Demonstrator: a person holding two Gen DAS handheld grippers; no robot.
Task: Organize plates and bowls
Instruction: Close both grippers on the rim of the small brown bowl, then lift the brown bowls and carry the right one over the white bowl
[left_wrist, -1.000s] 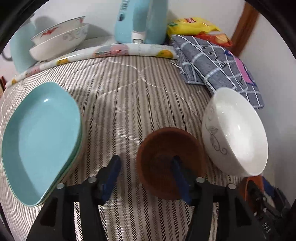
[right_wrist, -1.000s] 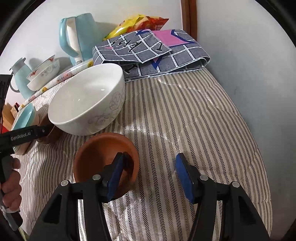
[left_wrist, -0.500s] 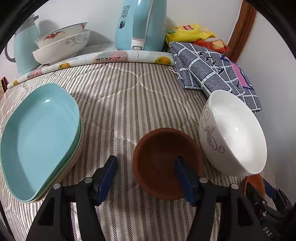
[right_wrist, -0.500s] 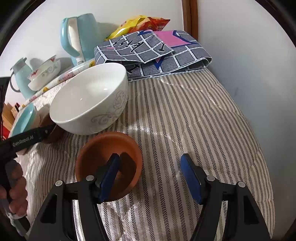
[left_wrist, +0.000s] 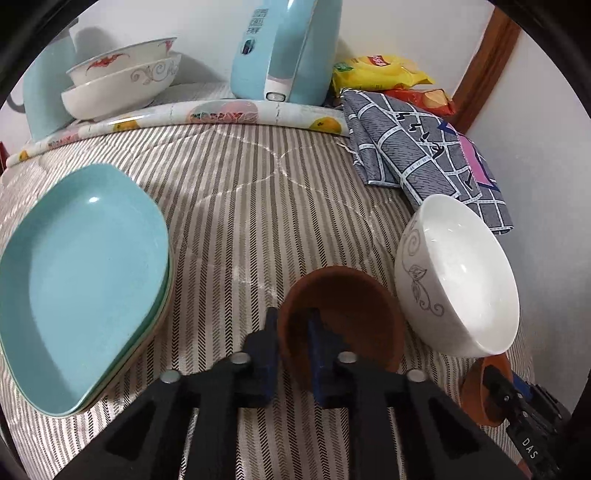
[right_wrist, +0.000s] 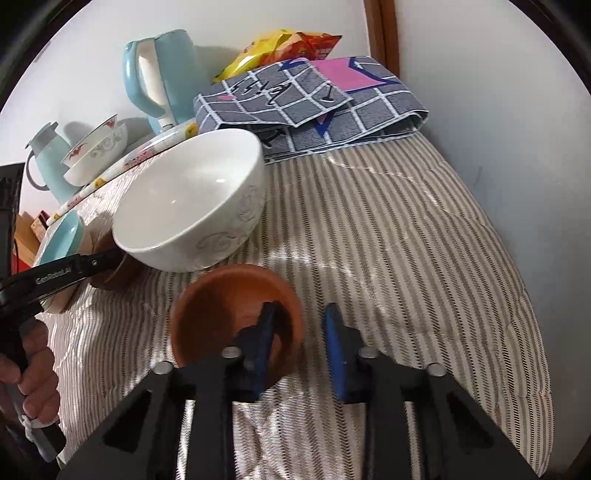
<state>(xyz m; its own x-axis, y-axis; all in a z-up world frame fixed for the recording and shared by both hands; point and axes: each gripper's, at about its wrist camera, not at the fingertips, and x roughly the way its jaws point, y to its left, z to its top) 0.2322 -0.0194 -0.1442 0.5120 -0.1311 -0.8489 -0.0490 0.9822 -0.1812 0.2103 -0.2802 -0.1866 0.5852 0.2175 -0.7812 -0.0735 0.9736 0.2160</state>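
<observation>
My left gripper (left_wrist: 293, 343) is shut on the near rim of a dark brown bowl (left_wrist: 351, 314), one pad inside and one outside. Close to its right stands a large white bowl (left_wrist: 461, 273) with a grey vine pattern. A stack of teal plates (left_wrist: 85, 277) lies at the left. My right gripper (right_wrist: 299, 339) straddles the right rim of a terracotta bowl (right_wrist: 221, 310). Its jaws are closing: the left pad is inside the bowl and a thin gap shows at the outer pad. The white bowl (right_wrist: 192, 206) sits just behind it.
At the back are a light blue kettle (left_wrist: 284, 48), two stacked patterned bowls (left_wrist: 122, 81), a fruit-print tray (left_wrist: 221, 114), snack bags (left_wrist: 380, 70) and a folded checked cloth (left_wrist: 417, 155). A wall runs along the right. A person's hand (right_wrist: 33, 354) holds the left gripper.
Both pairs of jaws have drawn together from wide apart. The left pair has clamped the brown bowl's rim; the right pair has narrowed around the terracotta bowl's rim.
</observation>
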